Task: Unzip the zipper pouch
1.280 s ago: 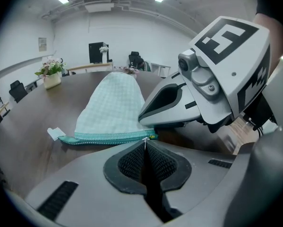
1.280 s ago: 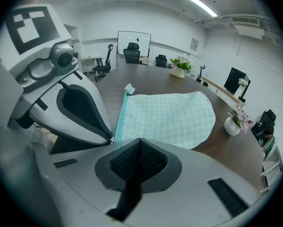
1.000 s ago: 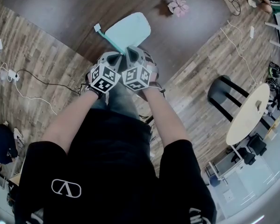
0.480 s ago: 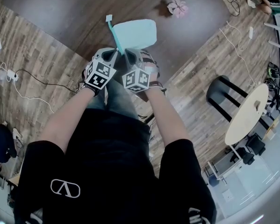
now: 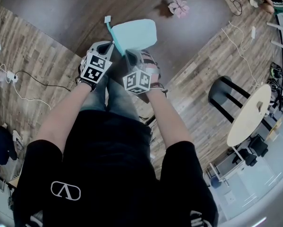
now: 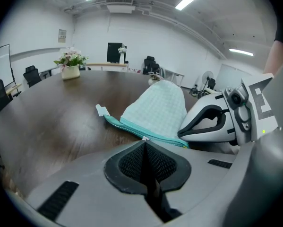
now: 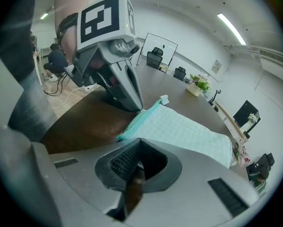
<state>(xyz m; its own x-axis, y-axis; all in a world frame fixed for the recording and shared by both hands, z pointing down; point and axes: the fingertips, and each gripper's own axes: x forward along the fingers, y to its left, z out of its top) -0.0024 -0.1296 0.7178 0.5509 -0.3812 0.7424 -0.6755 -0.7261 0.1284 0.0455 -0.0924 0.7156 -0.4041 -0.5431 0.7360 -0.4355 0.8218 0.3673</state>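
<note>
Pouch (image 5: pixel 134 33) sits at the near edge of the table (image 5: pixel 56 18). The left gripper (image 6: pixel 144 145) is pinched tight on the pull (image 6: pixel 143 138), and the right gripper (image 7: pixel 140 144) looks clamped on the pouch end. I'd drag straight along the zipper (image 7: pixel 141 115), other end anchored.

Dark wood-grain counter (image 5: pixel 51 8). Lying on it: a mint-green zipper pouch (image 5: pixel 134 33) near the edge and potted flowers (image 5: pixel 179 6) farther in.
</note>
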